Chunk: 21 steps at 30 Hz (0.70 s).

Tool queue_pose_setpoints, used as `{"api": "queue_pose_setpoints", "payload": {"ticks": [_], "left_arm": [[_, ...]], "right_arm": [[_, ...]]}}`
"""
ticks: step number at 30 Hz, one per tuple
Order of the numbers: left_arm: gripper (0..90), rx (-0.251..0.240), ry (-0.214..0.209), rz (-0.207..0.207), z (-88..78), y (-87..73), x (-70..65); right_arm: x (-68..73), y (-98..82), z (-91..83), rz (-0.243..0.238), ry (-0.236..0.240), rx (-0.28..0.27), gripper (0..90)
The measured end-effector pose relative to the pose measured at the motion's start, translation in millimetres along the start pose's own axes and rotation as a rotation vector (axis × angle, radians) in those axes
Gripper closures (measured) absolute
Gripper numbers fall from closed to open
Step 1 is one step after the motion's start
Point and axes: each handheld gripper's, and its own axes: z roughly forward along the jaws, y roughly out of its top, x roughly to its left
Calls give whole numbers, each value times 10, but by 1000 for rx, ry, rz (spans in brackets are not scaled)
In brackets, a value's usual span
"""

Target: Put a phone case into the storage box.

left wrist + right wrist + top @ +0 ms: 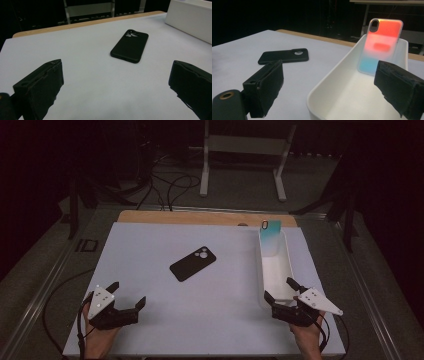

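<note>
Work in hand: phone cases going into the white bin (287, 270), judged from the layout
Done: one colourful case (270, 237) already stands in the bin, leaning on its far end wall
Left: black case (193, 263) not yet binned; needs pick-up, carry across, drop in
Progress: roughly halfway, my guess
Left tongs (129, 298): wide apart, nothing between the pads, low over the surface (150, 245)
Right tongs (282, 291): wide apart, empty, jaws straddling the near end of the bin
Black case place: ahead of the left tongs and a little to their right, well apart from them; left of the right tongs, beyond the bin wall
Black case pose: flat on the surface, back up, camera cutout at the far end, turned diagonal
Black case look: matte black, soft-looking, rounded corners, thin; empty shell or phone inside, cannot tell
Colourful case look: translucent, teal from the high view, red-to-blue gradient in the right gripper view
Next, likely: left tongs go forward to the black case
</note>
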Motion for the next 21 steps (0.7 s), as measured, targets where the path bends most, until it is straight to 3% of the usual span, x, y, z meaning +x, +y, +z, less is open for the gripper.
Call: {"api": "queue_pose_setpoints", "payload": {"ticks": [7,13,14,21], "left_arm": [[0,8,5,-3,-7,63,-12],[1,63,13,-1,80,218,-17],[1,71,-13,1,119,275,-24],[0,119,-73,57,326,540,-110]], "right_arm": [[7,-10,3,5,-5,2,89],[-11,-14,2,18,-9,6,89],[-9,-15,5,18,-10,9,89],[-6,-26,20,18,-13,20,89]]}}
